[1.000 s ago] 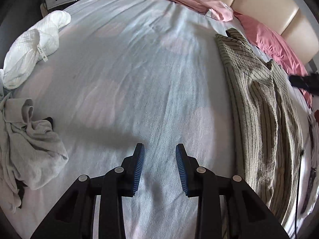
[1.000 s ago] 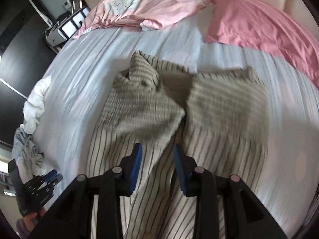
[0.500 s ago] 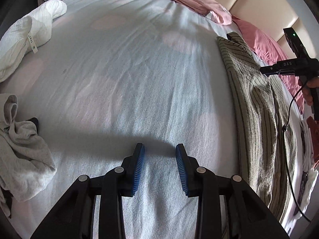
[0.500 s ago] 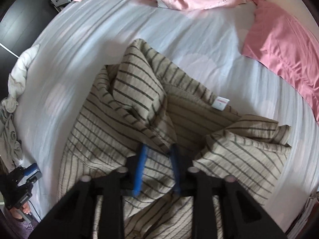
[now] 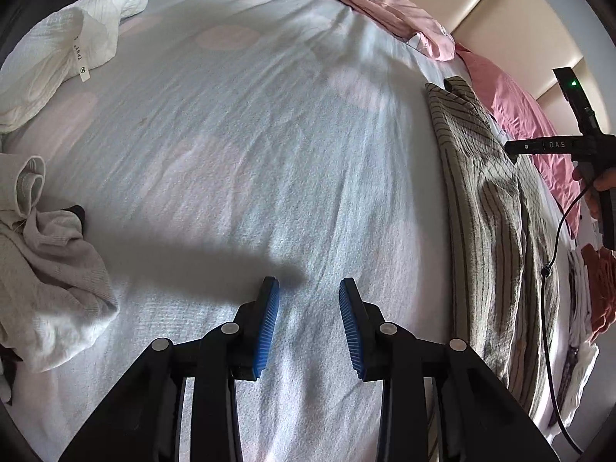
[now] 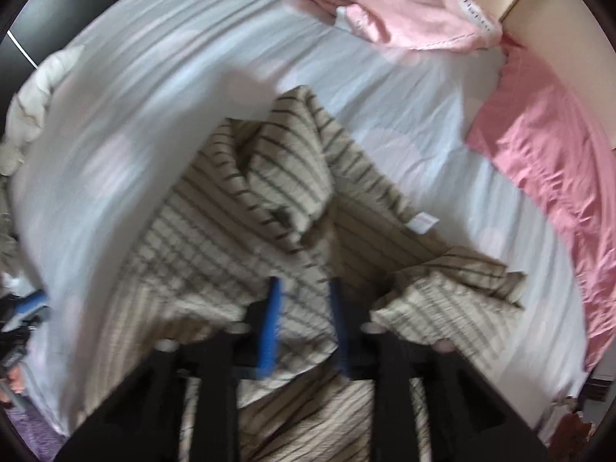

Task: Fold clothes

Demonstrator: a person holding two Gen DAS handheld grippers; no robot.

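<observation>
Pale bedsheet (image 5: pixel 238 161) is seen across most of the left wrist view, w/ pink pillows (image 6: pixel 546 177) and a pink cover (image 6: pixel 389 4) along the headboard side. Striped shirt (image 6: pixel 269 231) is laid on the sheet toward the right side of the bed; collar end is bunched up, one sleeve is folded over. Right gripper (image 6: pixel 304 327) is positioned low over the shirt's middle, fingers spread, fabric seen between the blue pads (image 6: pixel 269 331); grip on cloth can't be confirmed, view blurred. Left gripper (image 5: pixel 308 323) is held over bare sheet, well apart from the shirt (image 5: pixel 489 208), fingers spread, nothing between. White garment (image 5: pixel 57 61) and grey garment (image 5: pixel 46 269) are noted at the left edge.
</observation>
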